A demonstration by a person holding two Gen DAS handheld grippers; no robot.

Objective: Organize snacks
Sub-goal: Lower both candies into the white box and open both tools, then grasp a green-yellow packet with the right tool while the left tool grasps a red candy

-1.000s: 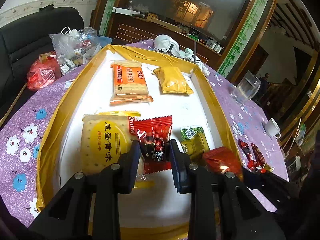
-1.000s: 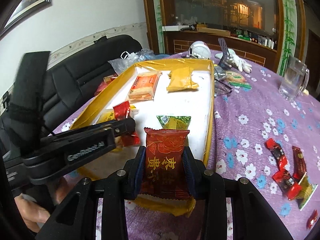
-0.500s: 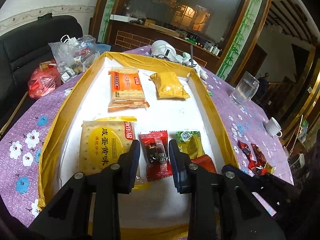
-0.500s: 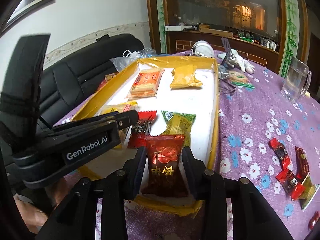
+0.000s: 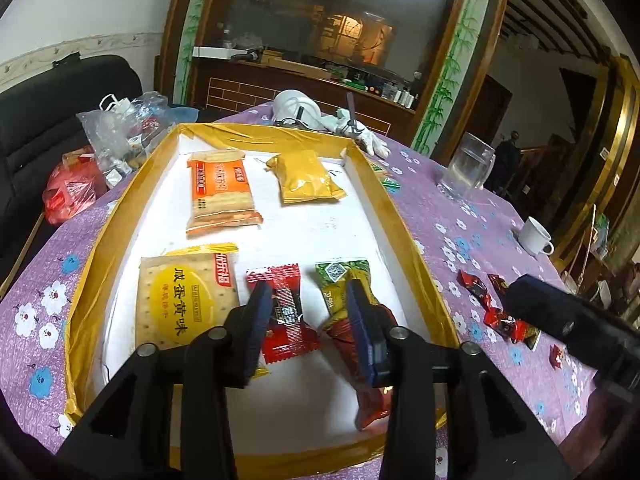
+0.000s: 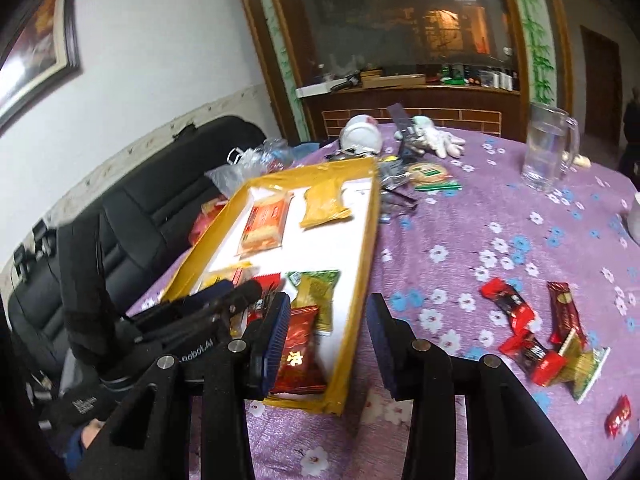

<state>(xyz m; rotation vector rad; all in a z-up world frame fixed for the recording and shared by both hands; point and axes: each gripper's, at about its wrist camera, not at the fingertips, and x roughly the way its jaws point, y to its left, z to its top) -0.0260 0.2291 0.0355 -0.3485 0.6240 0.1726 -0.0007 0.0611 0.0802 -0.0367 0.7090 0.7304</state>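
Covering table, purple floral cloth [image 6: 472,216], black sofa [image 6: 152,200]

I see the yellow-rimmed white tray [image 5: 374,184] holding six snacks lying flat: an orange cracker pack [image 5: 222,192] and a yellow pouch [image 5: 306,178] at its far end, then a large yellow biscuit pack [image 5: 182,300], a red candy [image 5: 286,312], a green-yellow packet [image 5: 344,284] and a dark red packet [image 6: 300,354] at the near end. On the purple cloth to the tray's right I see a cluster of loose red candies [image 6: 532,332], still outside it.
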